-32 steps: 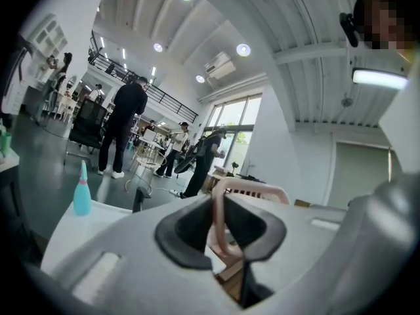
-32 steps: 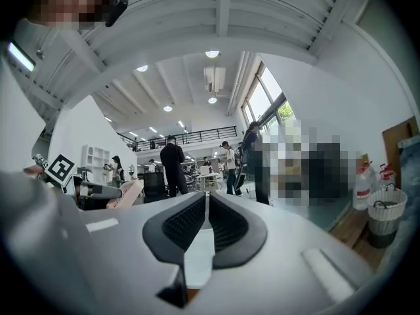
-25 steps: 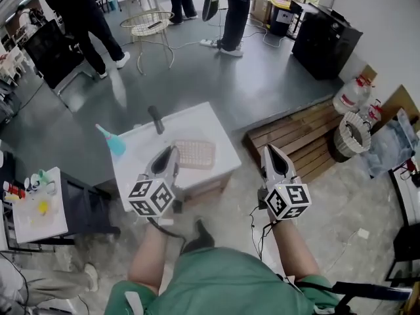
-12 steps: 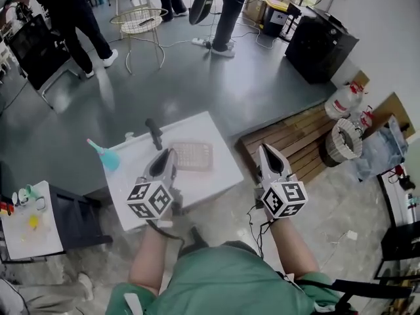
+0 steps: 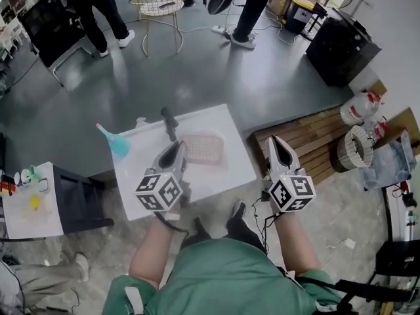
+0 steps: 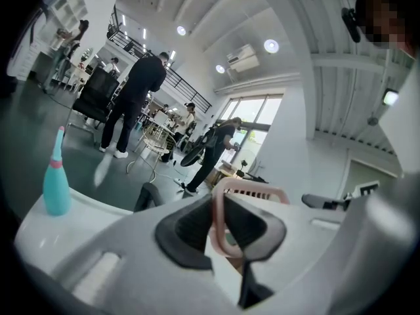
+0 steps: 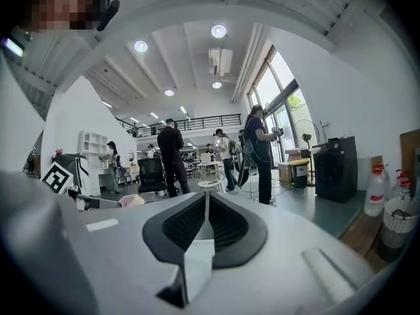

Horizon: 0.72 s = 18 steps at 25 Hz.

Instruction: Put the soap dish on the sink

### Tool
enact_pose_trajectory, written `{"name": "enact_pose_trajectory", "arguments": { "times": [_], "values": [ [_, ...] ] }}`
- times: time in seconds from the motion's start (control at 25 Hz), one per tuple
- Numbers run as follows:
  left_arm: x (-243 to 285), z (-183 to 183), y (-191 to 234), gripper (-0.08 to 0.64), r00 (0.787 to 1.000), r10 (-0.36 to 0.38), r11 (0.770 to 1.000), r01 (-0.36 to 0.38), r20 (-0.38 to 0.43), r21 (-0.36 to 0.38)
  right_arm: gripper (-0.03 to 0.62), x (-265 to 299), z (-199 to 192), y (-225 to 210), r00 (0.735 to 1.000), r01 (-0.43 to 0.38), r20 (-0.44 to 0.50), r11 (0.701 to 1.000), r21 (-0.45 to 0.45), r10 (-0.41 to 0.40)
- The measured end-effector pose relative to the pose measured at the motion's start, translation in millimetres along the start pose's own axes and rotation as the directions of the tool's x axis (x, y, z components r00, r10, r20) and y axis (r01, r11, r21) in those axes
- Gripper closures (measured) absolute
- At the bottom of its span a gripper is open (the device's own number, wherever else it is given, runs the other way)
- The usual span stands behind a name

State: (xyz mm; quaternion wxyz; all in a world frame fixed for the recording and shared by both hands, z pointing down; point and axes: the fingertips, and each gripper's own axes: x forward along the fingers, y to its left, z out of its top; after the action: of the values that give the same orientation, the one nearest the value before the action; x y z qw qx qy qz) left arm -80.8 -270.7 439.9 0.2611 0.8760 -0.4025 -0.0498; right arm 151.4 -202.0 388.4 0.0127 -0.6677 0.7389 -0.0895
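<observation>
Since the head view of a second back, item one, the pink soap dish (image 5: 203, 146), has travelled with the left gripper (image 5: 178, 148) a little farther in over the white sink (image 5: 226, 176) top, ending nearer the black tap (image 5: 170, 123); whether its base now rests on the top or hangs just above it cannot be told from overhead. Grip: the left gripper's jaws stand narrow, pressed on the dish's near rim, which the left gripper view shows running up between them; the hold looks unchanged across the three head views. Item two, right gripper (image 5: 276, 142): jaws together, nothing between them, carried off the sink's right edge, near the wooden pallet (image 5: 315, 143); it has drifted along with the other and takes no part in the carry. Reading for the task: the dish is already over its destination, so what appears to be left is to settle it flat and let go. Nearby stock: blue bottle (image 5: 117, 143) at the sink's far left, well apart from the dish. Writing and brands: none legible; the marker cube (image 5: 159, 191) on each gripper carries only black-and-white square patterns, the blue bottle shows no label, and the water jugs (image 5: 357, 108) at the far right are too small to read
</observation>
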Motion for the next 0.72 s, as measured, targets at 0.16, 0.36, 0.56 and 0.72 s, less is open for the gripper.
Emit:
{"name": "enact_pose_trajectory", "arguments": {
  "times": [0.16, 0.36, 0.56, 0.72],
  "values": [
    [18.8, -11.3, 7.8, 0.509, 1.000, 0.025, 1.000, -0.025, -0.017, 0.003, 0.575, 19.8, -8.3, -7.4, 1.000, -0.023, -0.017, 1.000, 0.008, 0.023],
    [48.8, -25.7, 11.2, 0.509, 0.996, 0.078, 0.997, -0.078, -0.033, -0.001, 0.575, 48.4, -14.8, -27.7, 0.997, -0.068, -0.045, 0.998, 0.019, 0.069],
    [83.3, -37.5, 18.8, 0.509, 0.990, 0.136, 0.991, -0.136, -0.049, -0.010, 0.575, 89.4, -19.1, -48.6, 0.989, -0.128, -0.075, 0.991, 0.030, 0.130],
    [113.3, -53.1, 23.0, 0.509, 0.978, 0.197, 0.980, -0.198, -0.061, -0.012, 0.575, 117.4, -25.6, -75.1, 0.979, -0.174, -0.097, 0.984, 0.047, 0.178]
  ]
}}
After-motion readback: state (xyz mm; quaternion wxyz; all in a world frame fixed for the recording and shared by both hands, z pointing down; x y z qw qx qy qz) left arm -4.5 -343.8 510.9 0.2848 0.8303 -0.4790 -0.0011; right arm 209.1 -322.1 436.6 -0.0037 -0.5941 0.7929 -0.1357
